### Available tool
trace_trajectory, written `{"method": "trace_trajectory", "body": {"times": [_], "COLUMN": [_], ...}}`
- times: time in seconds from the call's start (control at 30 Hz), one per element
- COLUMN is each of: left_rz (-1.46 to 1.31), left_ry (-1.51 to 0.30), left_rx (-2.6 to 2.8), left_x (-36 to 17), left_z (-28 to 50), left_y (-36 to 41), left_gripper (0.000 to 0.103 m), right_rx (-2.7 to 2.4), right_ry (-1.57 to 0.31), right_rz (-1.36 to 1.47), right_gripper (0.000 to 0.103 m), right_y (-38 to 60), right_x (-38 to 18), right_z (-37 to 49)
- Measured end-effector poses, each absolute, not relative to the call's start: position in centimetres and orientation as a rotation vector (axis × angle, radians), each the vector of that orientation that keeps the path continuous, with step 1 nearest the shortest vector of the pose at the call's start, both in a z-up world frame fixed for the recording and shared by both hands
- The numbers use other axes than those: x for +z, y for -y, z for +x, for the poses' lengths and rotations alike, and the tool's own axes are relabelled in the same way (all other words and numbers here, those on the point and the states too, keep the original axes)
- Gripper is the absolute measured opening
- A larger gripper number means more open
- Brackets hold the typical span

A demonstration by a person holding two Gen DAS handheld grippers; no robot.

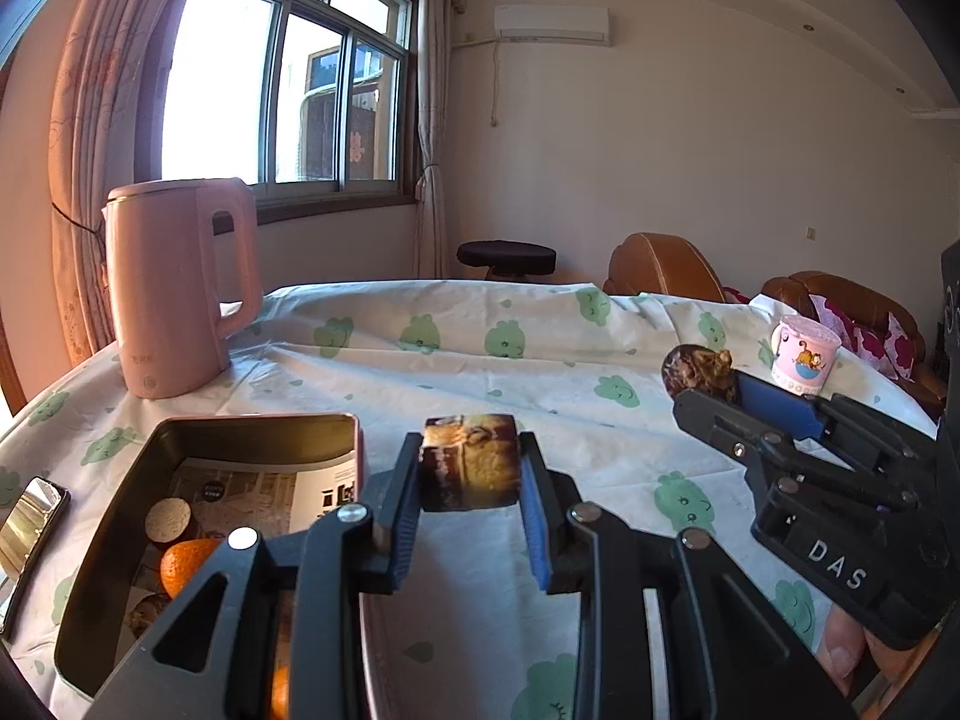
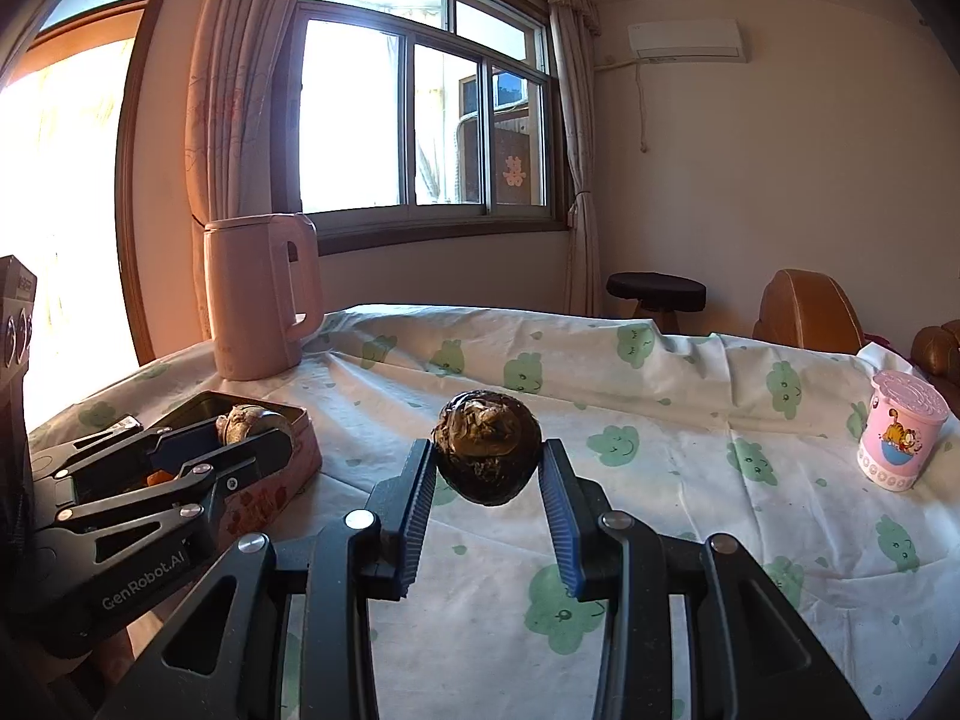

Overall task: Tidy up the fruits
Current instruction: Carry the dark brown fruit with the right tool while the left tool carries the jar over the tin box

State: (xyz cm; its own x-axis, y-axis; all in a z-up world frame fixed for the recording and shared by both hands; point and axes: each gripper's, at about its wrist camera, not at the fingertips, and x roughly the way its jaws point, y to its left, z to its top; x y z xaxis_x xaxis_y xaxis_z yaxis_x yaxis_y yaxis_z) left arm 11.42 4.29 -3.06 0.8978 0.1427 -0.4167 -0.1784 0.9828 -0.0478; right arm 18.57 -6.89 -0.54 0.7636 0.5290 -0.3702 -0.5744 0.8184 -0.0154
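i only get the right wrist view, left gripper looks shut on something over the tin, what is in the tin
Observer: In the left wrist view the tin holds an orange fruit and a brown round item with a pale speckled top, on printed paper.
Operator: anything beside the tin i cant see
Observer: Yes, a shiny flat object lies on the tablecloth, left of the tin.
Operator: what shape is the left grippers item
Observer: From the left wrist view the left gripper is shut on a blocky brown piece with flat sides, unlike the round dark fruit in the right gripper.
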Motion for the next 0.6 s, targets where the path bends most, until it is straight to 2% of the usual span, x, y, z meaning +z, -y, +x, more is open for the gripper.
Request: {"method": "trace_trajectory", "body": {"times": [0.6], "left_rz": [-0.119], "left_ry": [-0.432], "left_rx": [0.263], "left_x": [-2.8], "left_z": [8.3], "left_y": [-9.5], "left_gripper": [0.031], "right_rx": [0.741], "right_ry": [-0.360], "right_rz": [-0.182], "right_gripper": [0.038], "right_y": [0.4], "right_x": [0.6], "right_z": [16.6]}}
